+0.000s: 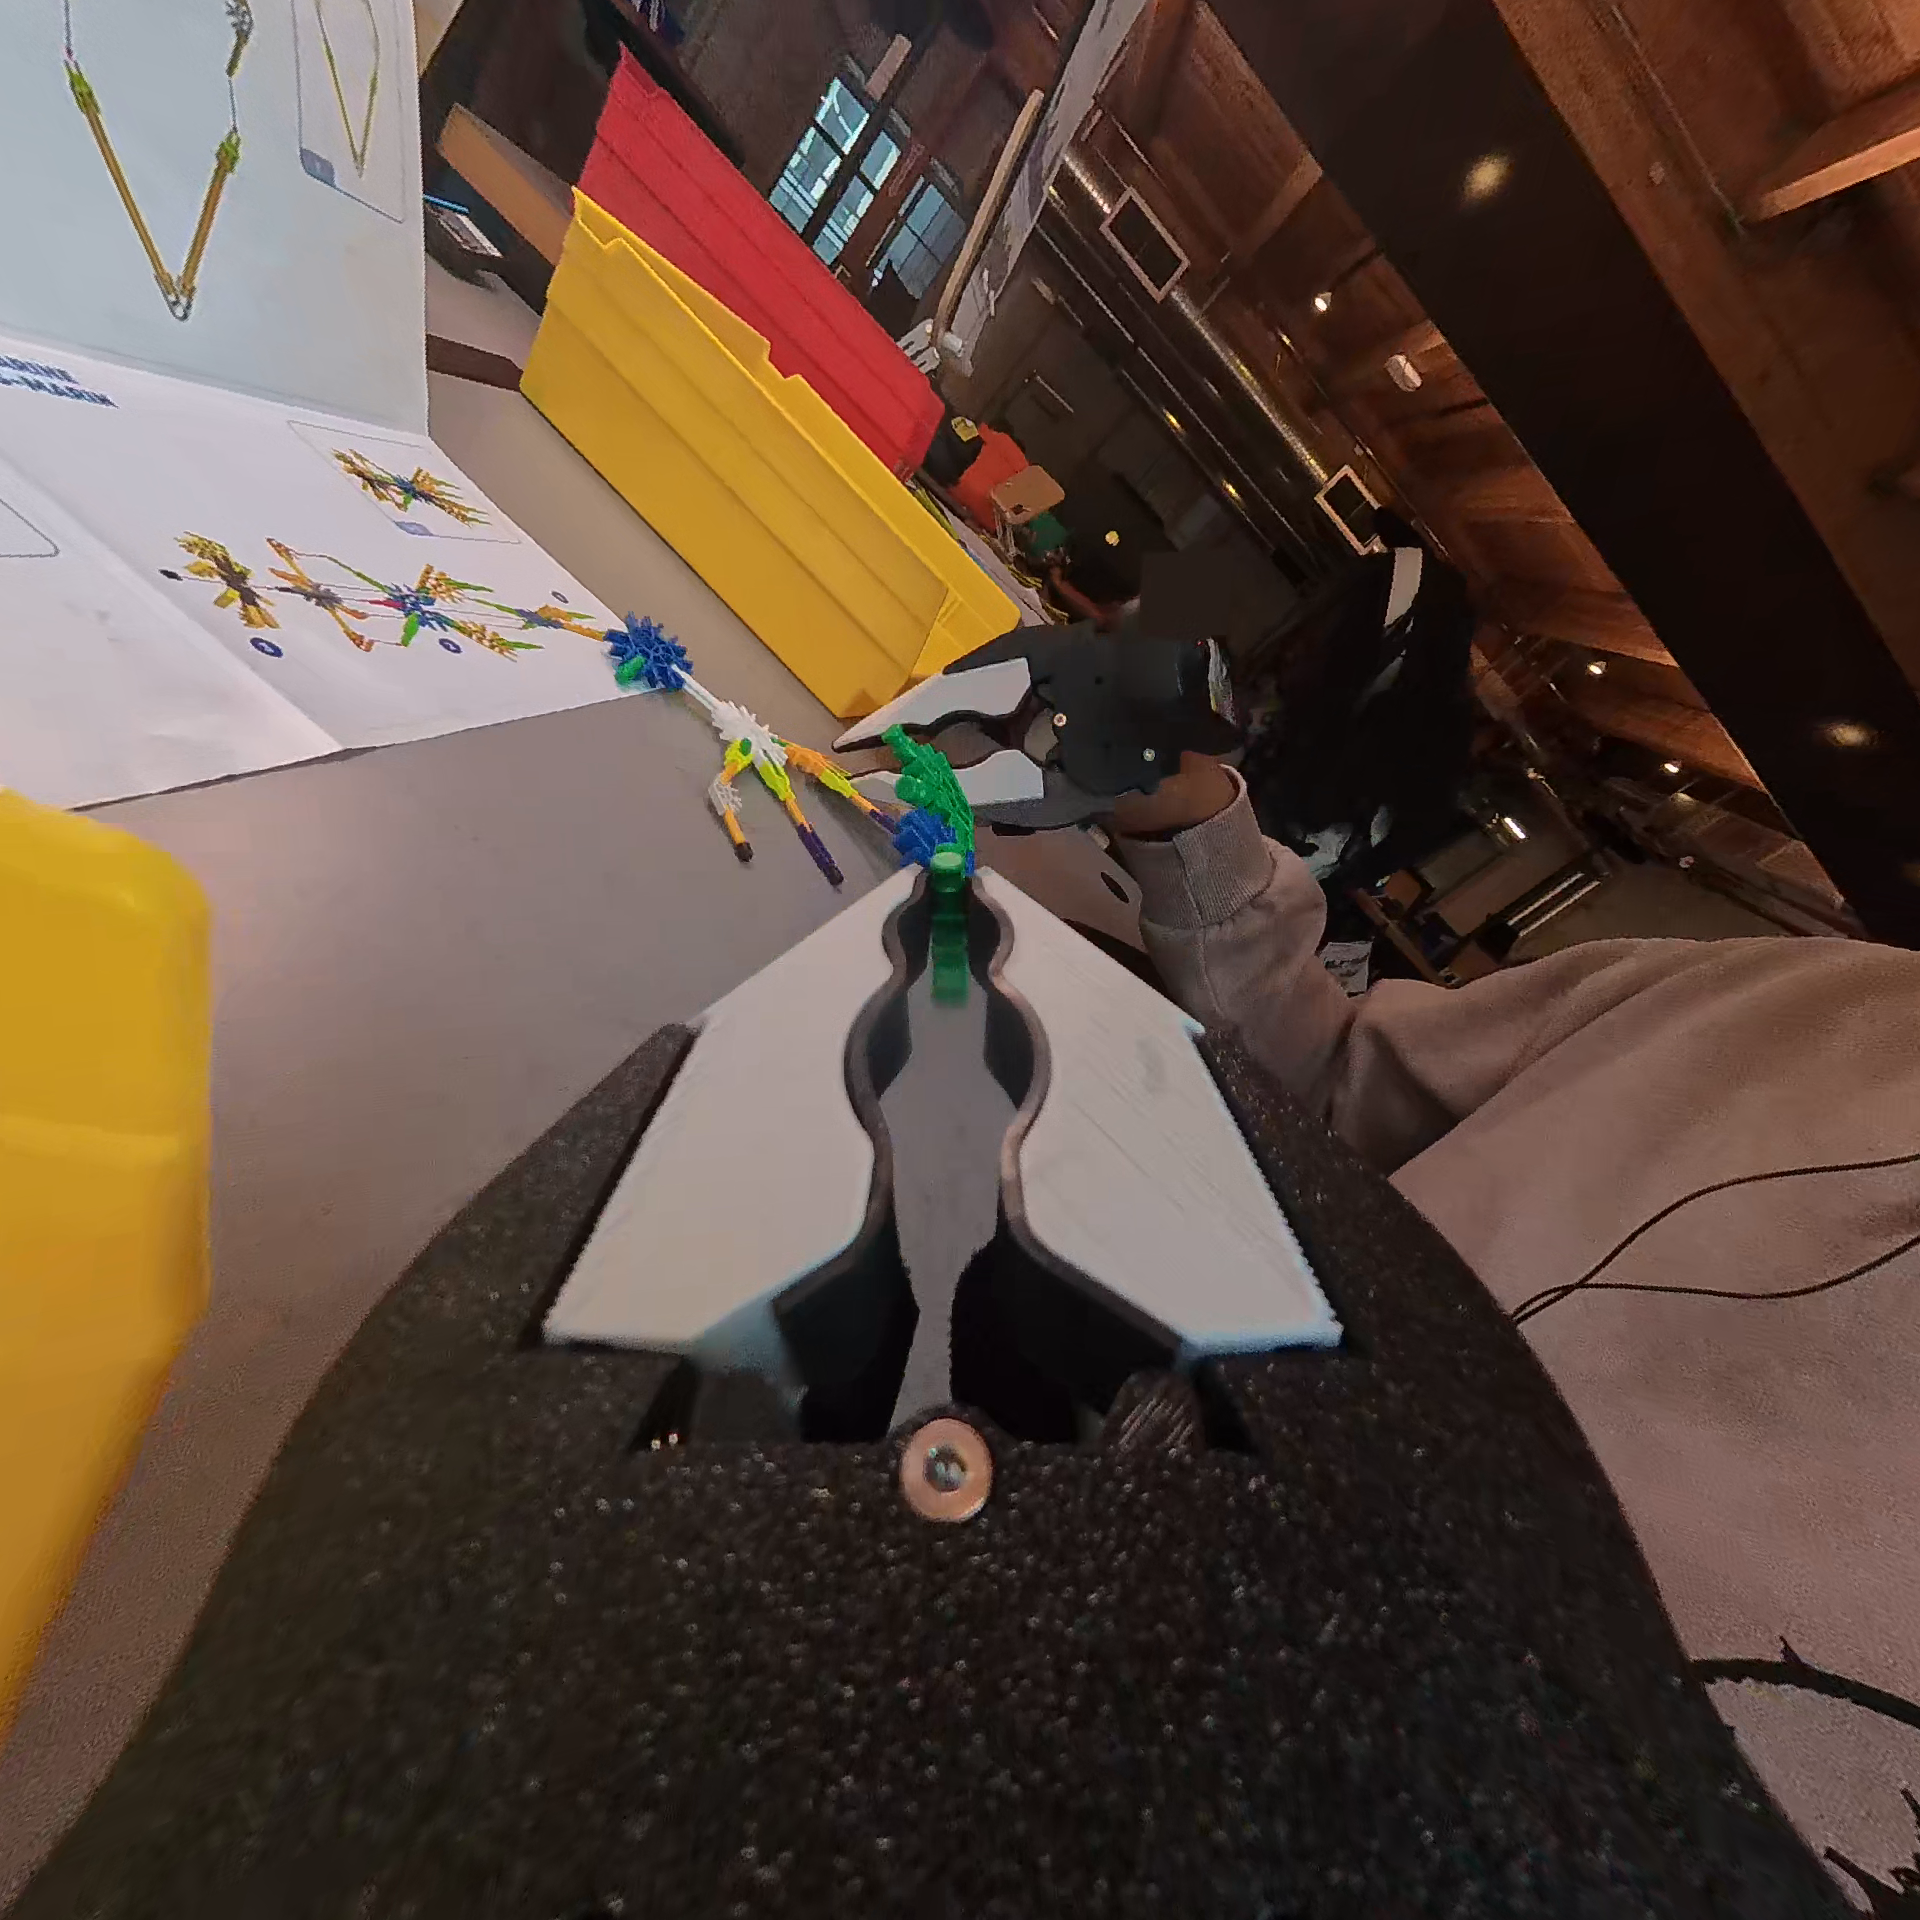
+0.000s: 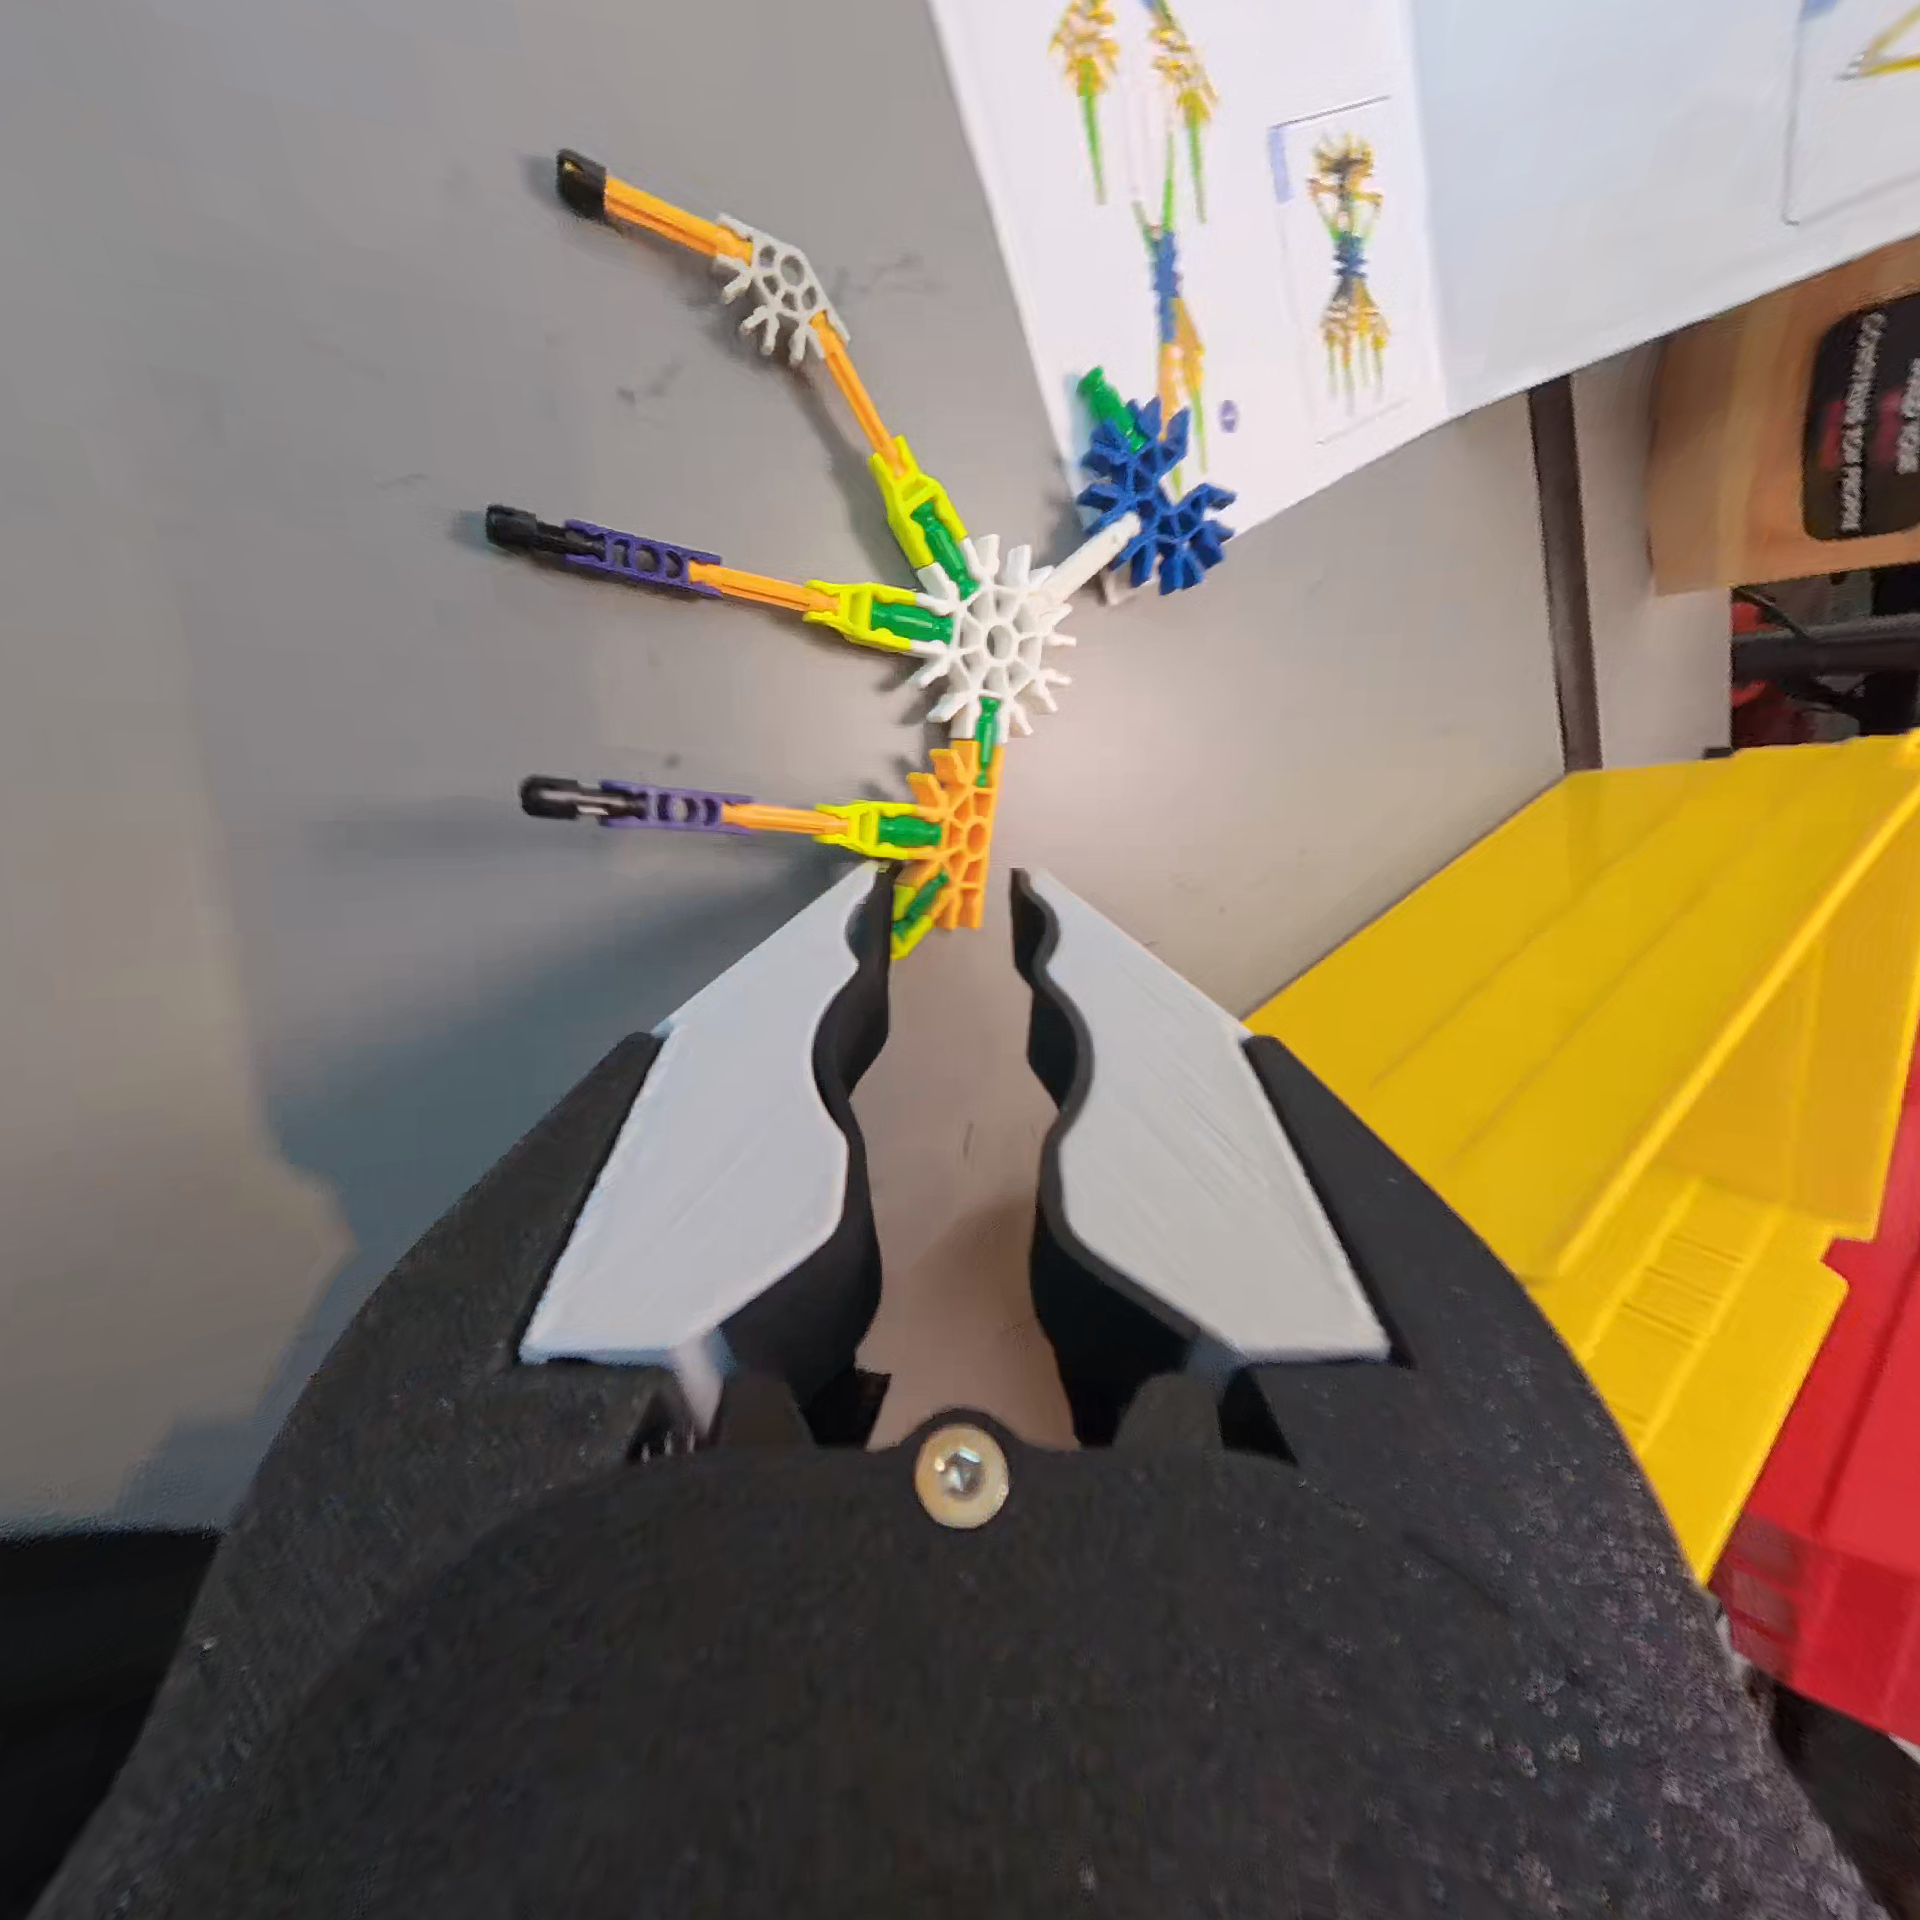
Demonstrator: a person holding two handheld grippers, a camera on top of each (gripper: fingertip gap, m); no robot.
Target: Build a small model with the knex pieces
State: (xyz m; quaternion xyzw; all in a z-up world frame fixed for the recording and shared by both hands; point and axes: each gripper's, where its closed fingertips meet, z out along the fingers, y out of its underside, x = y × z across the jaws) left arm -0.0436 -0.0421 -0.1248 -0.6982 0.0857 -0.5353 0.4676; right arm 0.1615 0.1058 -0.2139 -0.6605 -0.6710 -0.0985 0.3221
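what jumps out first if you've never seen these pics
A colourful plastic rod-and-connector toy assembly is spread on the grey table. The right gripper stands open at its orange fan-shaped connector. The left gripper pinches a short green plastic rod, beside stacked yellow plastic bins.

The yellow bin [image 1: 94, 1195] at the left edge is blurred and cut off.

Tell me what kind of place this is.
Probably a workshop or maker space in a large hall. A grey worktable carries a rod-and-connector toy model, printed building instructions and stacked yellow bins. Behind them, the left wrist view shows exposed ducting and timber walls.
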